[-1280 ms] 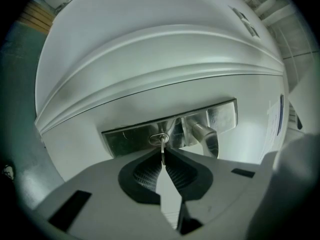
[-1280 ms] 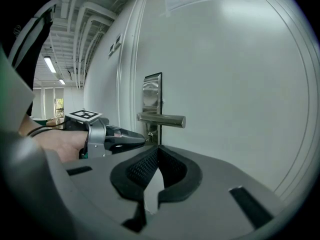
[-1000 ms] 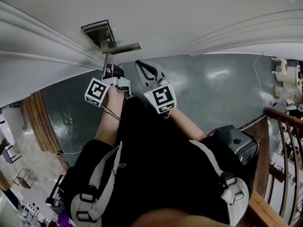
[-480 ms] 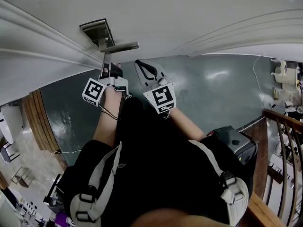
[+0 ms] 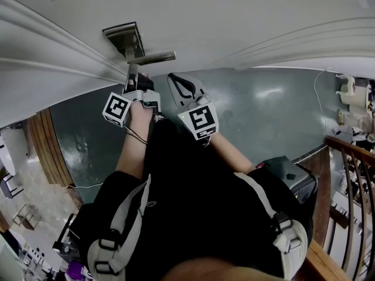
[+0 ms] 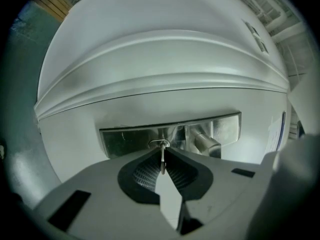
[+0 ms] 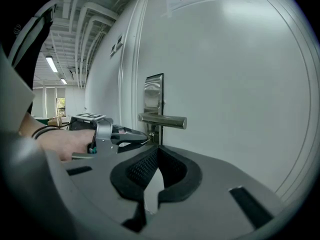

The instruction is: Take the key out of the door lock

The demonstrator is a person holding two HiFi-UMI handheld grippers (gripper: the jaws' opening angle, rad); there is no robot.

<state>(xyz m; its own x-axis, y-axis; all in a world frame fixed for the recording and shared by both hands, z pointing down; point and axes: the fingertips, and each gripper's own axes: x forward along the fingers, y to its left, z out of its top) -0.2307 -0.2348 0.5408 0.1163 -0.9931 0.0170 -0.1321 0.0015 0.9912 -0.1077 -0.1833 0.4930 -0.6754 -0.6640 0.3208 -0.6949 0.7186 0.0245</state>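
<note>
L claw clamped on key, key in the lock; R claw shut, empty.
My R claw (image 7: 158,150) sits nearest, jaws together w/ nothing btwn them, short of the door (image 7: 225,74). My L claw (image 6: 162,153) is just ahead, pads pinching the key (image 6: 162,164) edge-on. Key sits in the keyhole of the steel lock plate (image 6: 130,139), just below the lever handle (image 7: 165,120).

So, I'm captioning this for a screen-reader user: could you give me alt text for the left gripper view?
The left tool is shut on a small metal key that sits in the lock of a brushed steel plate on a white door. The lever handle juts out just right of the key.
</note>
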